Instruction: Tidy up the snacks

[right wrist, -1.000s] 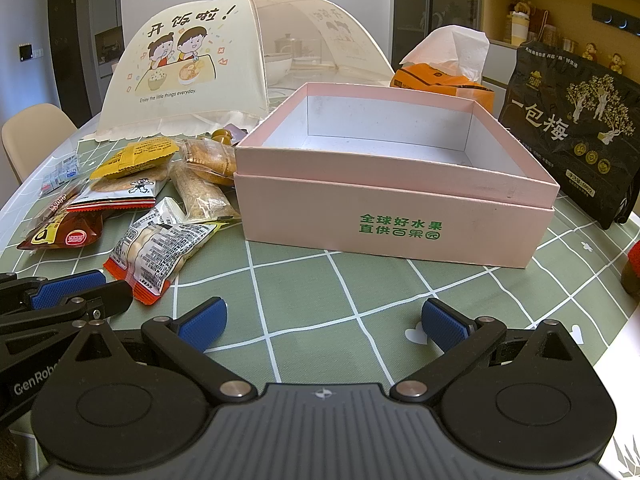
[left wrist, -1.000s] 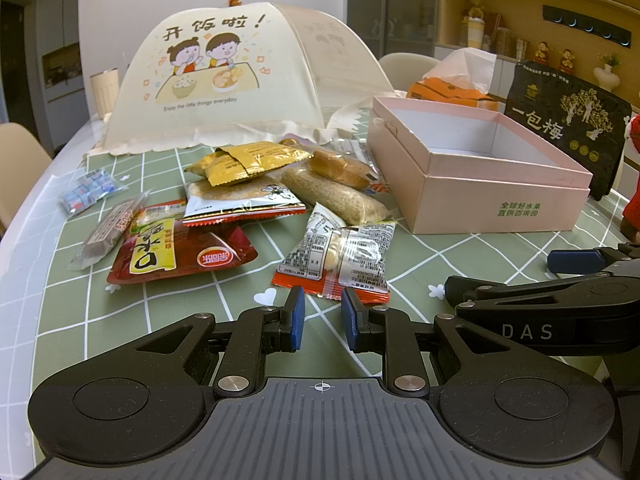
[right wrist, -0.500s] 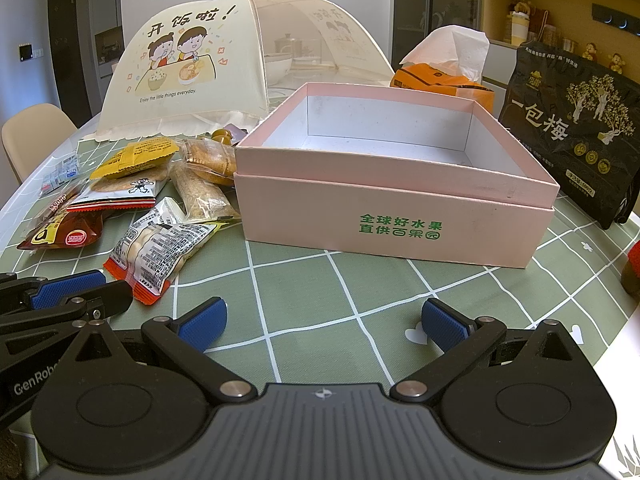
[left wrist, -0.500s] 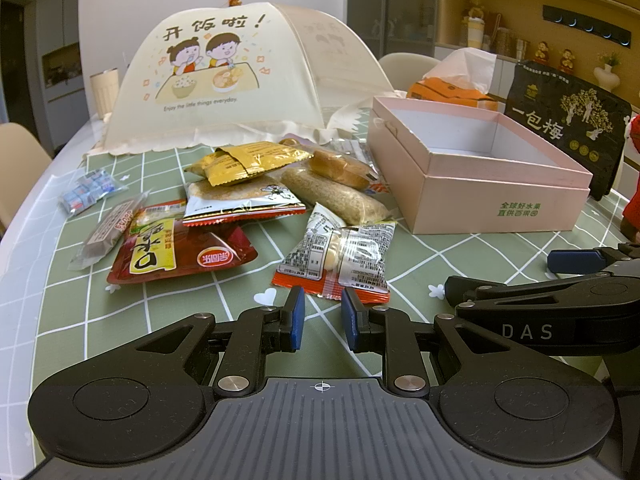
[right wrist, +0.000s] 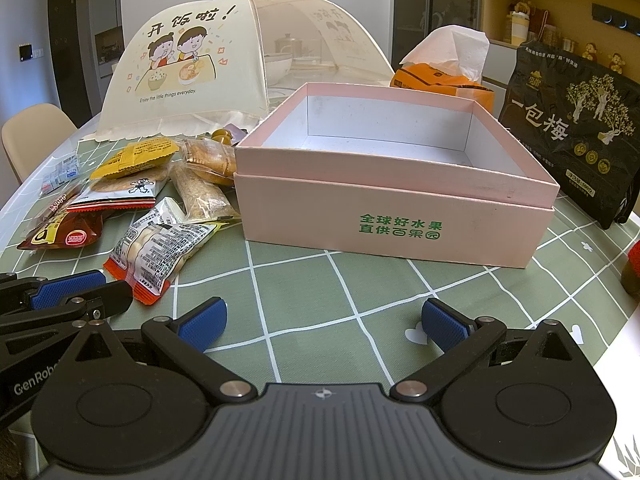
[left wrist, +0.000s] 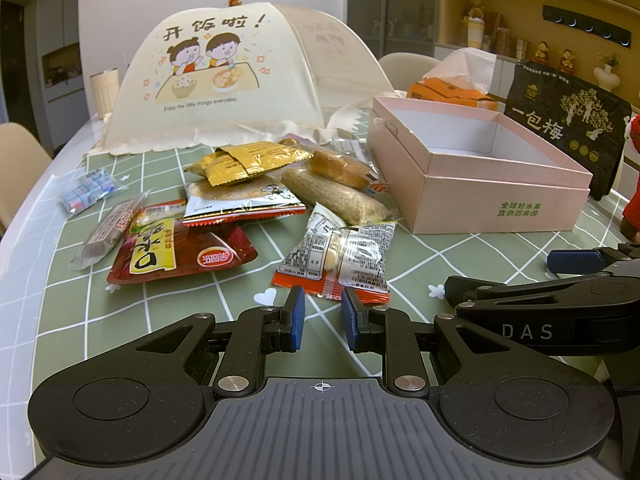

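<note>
My left tongs (left wrist: 322, 324) stand nearly closed with nothing between the blue pads; my right tongs (right wrist: 323, 326) are spread wide and empty. Both hover low over the bench (right wrist: 304, 280), which wears a green cloth with a white grid.

The snacks lie in a loose heap at 11 o'clock from the right tongs, just left of the pink box (right wrist: 394, 216). Nearest is an orange-edged clear packet (left wrist: 338, 256) of pale pieces, label side up, just ahead of the left tongs at 12 o'clock. At 10 o'clock from it lies a red pouch (left wrist: 182, 250) with a yellow panel, and a white-and-red cracker packet (left wrist: 242, 202) overlaps that pouch's far edge, with a yellow sachet (left wrist: 250, 160) on top. 2 clear-wrapped bars (left wrist: 334, 194) lie between heap and box.

The box is open, white inside, and empty. Behind it at 1 o'clock stand a tissue pack (right wrist: 444, 74) and a black bag (right wrist: 576, 128); a mesh food cover (right wrist: 188, 68) is at 11 o'clock.

Bare cloth lies between the right tongs and the box's near wall.
</note>
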Demonstrator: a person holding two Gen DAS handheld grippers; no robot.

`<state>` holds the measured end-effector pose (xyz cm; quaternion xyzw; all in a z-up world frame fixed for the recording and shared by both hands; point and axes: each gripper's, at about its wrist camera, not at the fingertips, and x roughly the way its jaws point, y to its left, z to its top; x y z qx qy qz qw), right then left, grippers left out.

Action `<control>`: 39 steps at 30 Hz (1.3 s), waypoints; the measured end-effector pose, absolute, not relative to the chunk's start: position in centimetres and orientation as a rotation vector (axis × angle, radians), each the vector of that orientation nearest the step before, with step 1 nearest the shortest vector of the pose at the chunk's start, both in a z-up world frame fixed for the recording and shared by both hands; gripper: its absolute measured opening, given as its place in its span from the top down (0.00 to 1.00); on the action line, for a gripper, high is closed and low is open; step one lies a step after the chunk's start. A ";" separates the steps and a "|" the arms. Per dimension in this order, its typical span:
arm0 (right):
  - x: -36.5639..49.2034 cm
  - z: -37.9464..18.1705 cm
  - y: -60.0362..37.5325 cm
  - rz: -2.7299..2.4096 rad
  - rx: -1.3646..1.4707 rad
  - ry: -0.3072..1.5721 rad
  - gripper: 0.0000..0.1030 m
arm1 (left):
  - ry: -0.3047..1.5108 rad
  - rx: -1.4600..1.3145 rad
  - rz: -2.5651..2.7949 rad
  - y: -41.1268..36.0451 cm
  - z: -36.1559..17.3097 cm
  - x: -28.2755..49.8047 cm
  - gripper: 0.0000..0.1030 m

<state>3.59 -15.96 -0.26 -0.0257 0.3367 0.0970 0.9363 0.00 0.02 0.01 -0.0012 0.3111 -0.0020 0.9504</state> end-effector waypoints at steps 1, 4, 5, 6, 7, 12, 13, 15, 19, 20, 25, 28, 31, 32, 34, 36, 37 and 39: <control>3.6 -0.3 -16.0 0.198 -0.052 0.688 0.00 | 0.633 -0.002 -0.004 0.0 0.0 0.0 0.76; 3.6 -0.3 -16.0 0.198 -0.053 0.688 0.00 | 0.633 -0.002 -0.004 0.0 0.0 0.0 0.76; 3.6 -0.3 -16.0 0.198 -0.053 0.688 0.00 | 0.633 -0.002 -0.004 0.0 0.0 0.0 0.76; 3.6 -0.3 -16.0 0.198 -0.052 0.687 0.00 | 0.633 -0.002 -0.004 0.0 0.0 0.0 0.76; 3.6 -0.3 -16.0 0.198 -0.053 0.687 0.00 | 0.633 -0.002 -0.004 0.0 0.0 0.0 0.76; 3.4 -0.4 -15.9 0.199 -0.052 0.687 0.00 | 0.633 0.001 -0.003 0.0 0.0 0.0 0.76; 3.4 -0.4 -15.9 0.207 -0.057 0.697 0.00 | 0.633 0.002 -0.003 0.0 0.0 0.0 0.76; 4.0 0.0 -16.0 0.233 -0.068 0.761 0.00 | 0.632 -0.012 -0.010 0.3 0.1 -0.2 0.76; 4.3 0.5 -16.2 0.275 -0.102 0.844 0.00 | 0.667 -0.026 -0.064 1.0 1.2 0.1 0.76; 4.4 0.6 -16.2 0.284 -0.109 0.857 0.00 | 0.670 -0.041 -0.085 1.7 2.2 0.4 0.74; 5.4 0.8 -15.6 0.283 -0.127 0.912 0.00 | 0.536 -0.126 0.027 9.0 8.1 2.8 0.72; 6.2 1.4 -14.9 0.332 -0.157 0.982 0.08 | 0.579 -0.229 0.202 15.2 8.8 6.9 0.74; 5.6 2.6 -14.6 0.356 -0.136 0.954 0.13 | 0.714 -0.385 0.387 22.1 6.5 11.7 0.73; 5.4 3.1 -14.4 0.362 -0.144 0.937 0.13 | 0.742 -0.426 0.448 23.7 5.7 12.8 0.73; 5.1 4.0 -13.9 0.366 -0.174 0.911 0.13 | 0.728 -0.533 0.528 27.0 4.6 13.9 0.73; 4.8 4.8 -13.6 0.355 -0.207 0.896 0.13 | 0.701 -0.566 0.538 28.5 4.0 15.0 0.73; 4.7 5.0 -13.6 0.348 -0.218 0.891 0.13 | 0.704 -0.553 0.542 29.0 3.8 15.9 0.73; 4.7 5.1 -13.5 0.330 -0.250 0.881 0.13 | 0.734 -0.498 0.506 29.2 3.4 17.4 0.73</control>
